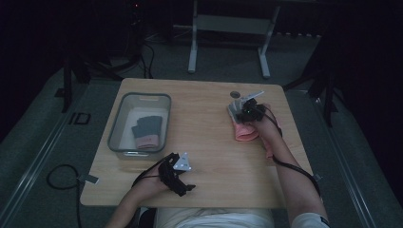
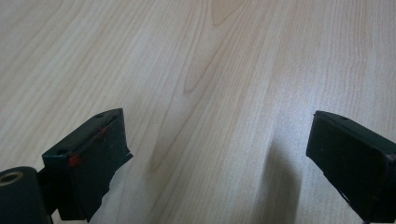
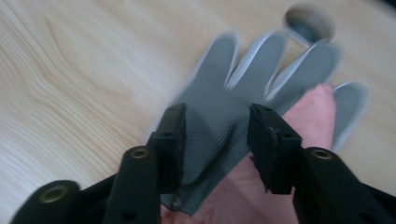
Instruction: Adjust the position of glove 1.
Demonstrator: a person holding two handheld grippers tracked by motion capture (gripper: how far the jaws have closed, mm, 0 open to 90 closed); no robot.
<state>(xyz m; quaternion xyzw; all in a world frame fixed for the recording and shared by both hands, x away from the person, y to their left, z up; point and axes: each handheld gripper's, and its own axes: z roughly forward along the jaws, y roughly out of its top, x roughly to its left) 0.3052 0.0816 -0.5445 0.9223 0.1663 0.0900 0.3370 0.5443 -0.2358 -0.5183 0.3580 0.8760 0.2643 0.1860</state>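
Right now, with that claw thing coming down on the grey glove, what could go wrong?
The right gripper has its jaws on either side of a fold of the grey glove, which lies on a pink one. A pinch could catch both layers and lift the pair together. The picture is blurred, so a grab might take too little cloth and slip. The bin holding another glove sits across the table; a loosely held glove might drop on the way.

- No lettering, label, brand or number can be read on anything here
- The wooden table (image 1: 204, 137), the clear bin (image 1: 117, 124) and the gloves in it carry no readable print
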